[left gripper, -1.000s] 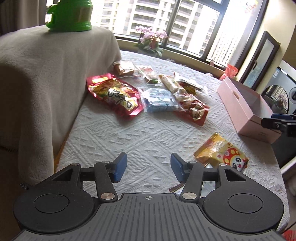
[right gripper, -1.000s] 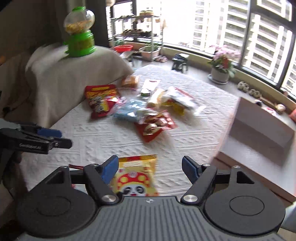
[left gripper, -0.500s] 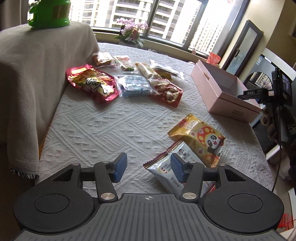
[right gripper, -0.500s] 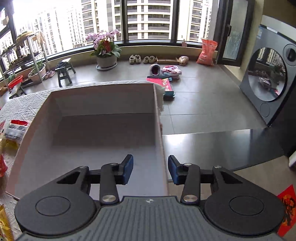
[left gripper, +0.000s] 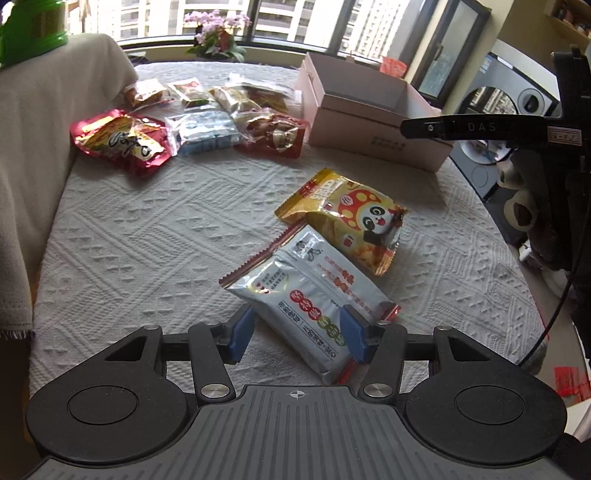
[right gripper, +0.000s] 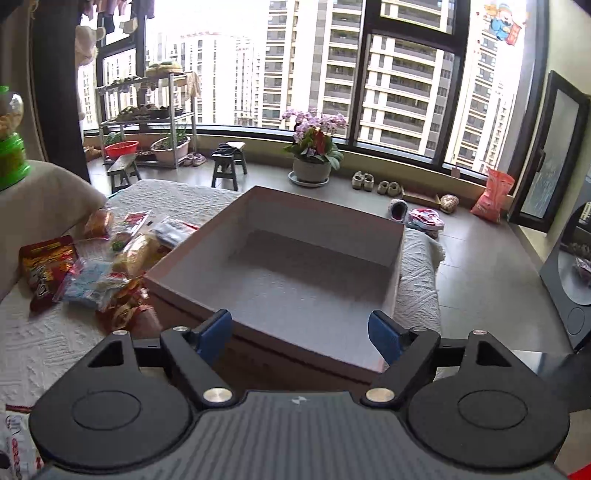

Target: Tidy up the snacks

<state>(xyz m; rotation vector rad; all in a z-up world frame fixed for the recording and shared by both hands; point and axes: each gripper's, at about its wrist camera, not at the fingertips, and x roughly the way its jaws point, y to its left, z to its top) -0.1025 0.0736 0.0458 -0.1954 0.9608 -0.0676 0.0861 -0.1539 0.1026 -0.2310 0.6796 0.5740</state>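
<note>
Left-wrist view shows your left gripper (left gripper: 295,334) with jaws parted around the silver foil snack packet (left gripper: 314,295) on the white quilted worktop (left gripper: 147,229), while your right gripper (right gripper: 301,336), jaws opening and empty, hovers over the pink cardboard box (right gripper: 295,273), likely ready to receive snacks.

The near end of the silver foil snack pouch with a red zip strip (left gripper: 310,306) is hidden under the left gripper (left gripper: 297,334). Ahead and left, the green plastic candy dispenser (left gripper: 31,27) is cut off by the frame's top corner. The print on the pink cardboard box (left gripper: 376,140) ahead is too small to read.
</note>
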